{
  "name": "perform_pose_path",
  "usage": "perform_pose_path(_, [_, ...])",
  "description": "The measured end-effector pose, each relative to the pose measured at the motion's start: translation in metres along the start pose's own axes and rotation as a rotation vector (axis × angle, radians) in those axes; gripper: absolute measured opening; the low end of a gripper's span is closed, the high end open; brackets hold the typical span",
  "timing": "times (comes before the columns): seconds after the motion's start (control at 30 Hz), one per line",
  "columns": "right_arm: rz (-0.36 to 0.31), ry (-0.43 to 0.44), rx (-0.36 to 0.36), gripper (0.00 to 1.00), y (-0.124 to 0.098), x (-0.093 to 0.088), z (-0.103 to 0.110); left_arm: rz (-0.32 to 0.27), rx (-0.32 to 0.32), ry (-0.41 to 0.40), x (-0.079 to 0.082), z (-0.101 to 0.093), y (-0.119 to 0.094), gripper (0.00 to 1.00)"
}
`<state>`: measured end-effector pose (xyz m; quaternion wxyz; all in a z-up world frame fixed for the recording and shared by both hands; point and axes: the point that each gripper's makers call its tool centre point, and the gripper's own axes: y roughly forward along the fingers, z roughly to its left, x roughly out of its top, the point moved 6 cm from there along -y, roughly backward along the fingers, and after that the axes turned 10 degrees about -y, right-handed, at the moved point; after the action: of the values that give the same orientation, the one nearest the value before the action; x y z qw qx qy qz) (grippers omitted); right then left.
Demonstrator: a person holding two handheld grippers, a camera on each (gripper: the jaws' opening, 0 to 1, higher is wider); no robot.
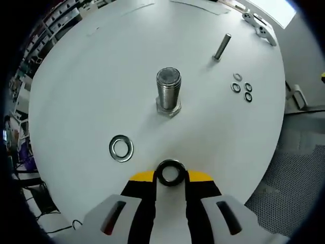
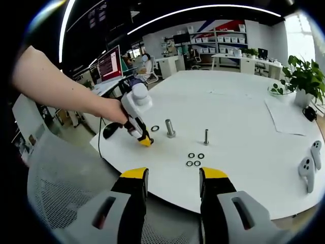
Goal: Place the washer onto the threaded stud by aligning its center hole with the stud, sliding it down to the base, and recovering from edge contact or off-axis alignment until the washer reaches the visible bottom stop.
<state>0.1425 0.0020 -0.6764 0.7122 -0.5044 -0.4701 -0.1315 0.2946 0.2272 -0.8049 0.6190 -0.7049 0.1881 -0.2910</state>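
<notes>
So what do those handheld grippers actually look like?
Each gripper has two light grey jaws with black inner faces and yellow tips; the left gripper's jaws carry red slots. Seen from the right gripper view, the left gripper has a white rounded top and a black cable trailing behind. The arm holding it is bare.

Bright even indoor light, curved white ceiling light strips [image 2: 203, 9] glowing overhead, daylight glare from a window [image 1: 277, 10], soft faint shadows on the round white table [image 1: 91, 91], strong fisheye bending at edges, sharp focus centrally.
</notes>
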Motion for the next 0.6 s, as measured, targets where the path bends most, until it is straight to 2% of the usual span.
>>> perform_pose_path(0.1, [-0.001,0.006,-0.004,0.43,0.000,0.000,-0.001,0.008,-0.002,0.038,-0.001,-0.002,-0.001,0.19])
perform_pose_path(0.27, [0.000,0.006,-0.005,0.43,0.000,0.000,-0.001,-0.004,-0.004,0.053,0.002,-0.002,-0.006,0.19])
perform_pose_path(0.6, [-0.001,0.008,-0.007,0.43,0.000,0.000,-0.001,-0.076,-0.013,0.042,0.023,0.001,-0.026,0.19])
